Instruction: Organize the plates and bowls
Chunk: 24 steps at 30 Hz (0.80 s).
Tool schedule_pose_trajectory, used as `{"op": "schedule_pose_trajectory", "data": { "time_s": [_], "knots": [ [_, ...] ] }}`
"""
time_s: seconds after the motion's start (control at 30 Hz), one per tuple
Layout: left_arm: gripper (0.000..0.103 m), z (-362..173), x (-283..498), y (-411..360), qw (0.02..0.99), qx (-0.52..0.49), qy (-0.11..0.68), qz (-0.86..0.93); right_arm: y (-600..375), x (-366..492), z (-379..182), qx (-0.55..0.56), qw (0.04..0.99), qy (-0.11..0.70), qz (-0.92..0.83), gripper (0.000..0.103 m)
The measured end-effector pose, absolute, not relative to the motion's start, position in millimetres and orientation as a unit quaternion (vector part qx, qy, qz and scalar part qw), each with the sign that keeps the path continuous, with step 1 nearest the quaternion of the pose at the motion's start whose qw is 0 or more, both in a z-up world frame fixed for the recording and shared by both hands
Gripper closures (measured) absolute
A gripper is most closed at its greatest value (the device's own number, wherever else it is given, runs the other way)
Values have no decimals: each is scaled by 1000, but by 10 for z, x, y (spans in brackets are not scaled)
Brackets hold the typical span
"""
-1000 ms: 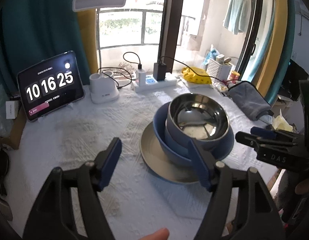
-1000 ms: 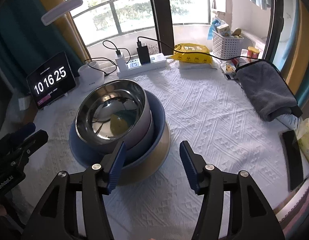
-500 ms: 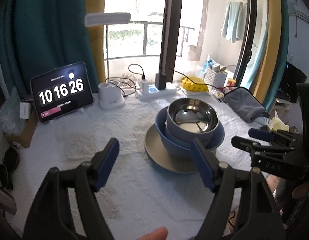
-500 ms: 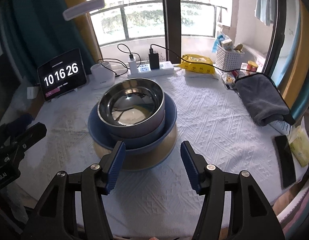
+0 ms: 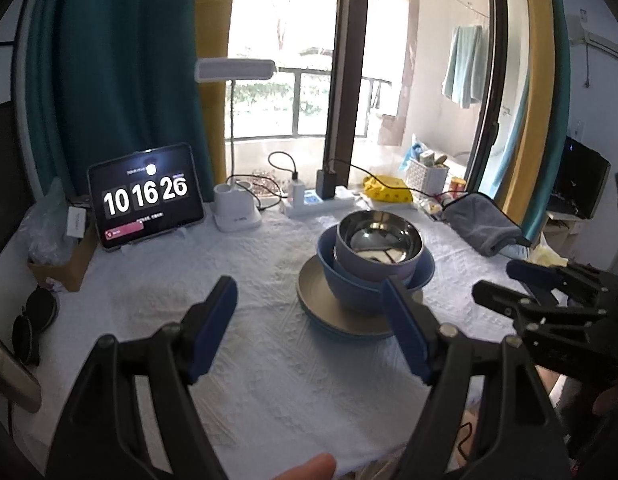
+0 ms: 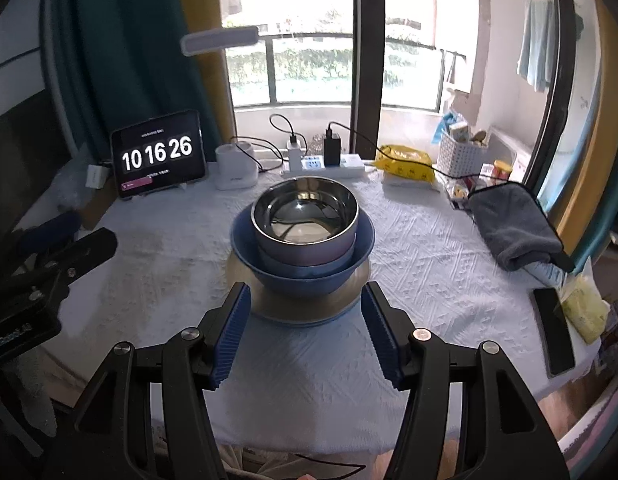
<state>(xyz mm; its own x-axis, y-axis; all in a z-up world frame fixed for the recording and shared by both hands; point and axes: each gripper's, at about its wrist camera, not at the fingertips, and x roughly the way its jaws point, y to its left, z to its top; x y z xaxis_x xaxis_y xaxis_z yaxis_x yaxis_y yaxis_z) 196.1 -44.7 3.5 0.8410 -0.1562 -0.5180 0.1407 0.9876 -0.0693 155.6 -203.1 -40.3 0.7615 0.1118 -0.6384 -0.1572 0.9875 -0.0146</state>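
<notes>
At the far left of the round table (image 6: pixel 449 280) with its white textured cloth, a black tablet (image 6: pixel 159 154) leans upright showing a clock, and just beside it stands a white lamp base (image 6: pixel 235 168) with its flat lamp head above. Further right, along the back edge, there's a white power strip (image 6: pixel 325 164) with chargers plugged in. Centre of the table now: a shiny steel-lined lilac bowl (image 6: pixel 305 220) sits nested in a wider blue bowl (image 6: pixel 301 264), and that one rests on a flat beige plate (image 6: pixel 301 306). The left gripper (image 5: pixel 309 326) hangs back above the near table edge, its blue-padded jaws having just been opening, wide apart now with nothing between them. The right gripper (image 6: pixel 305 334) points at the stack from the near side, jaws well spread and empty, clear of the plate rim. Over to the right lies a folded grey towel (image 6: pixel 513 228), and near the right edge a black phone (image 6: pixel 553 332) lies flat.
</notes>
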Motion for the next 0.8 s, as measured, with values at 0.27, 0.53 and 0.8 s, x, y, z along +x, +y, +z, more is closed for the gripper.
{"op": "schedule_pose_trajectory", "data": {
  "time_s": [0.27,0.53,0.8],
  "knots": [
    [27,104,1561,-386,970,-15,234,-63,-1927,1115,-253,-50,950,297,80,42],
    [27,62,1231,-320,974,-26,217,-57,-1936,758,-233,-56,957,270,83,42],
    [26,36,835,-264,983,-36,174,-39,-1971,462,-206,-49,965,243,88,42]
  ]
}}
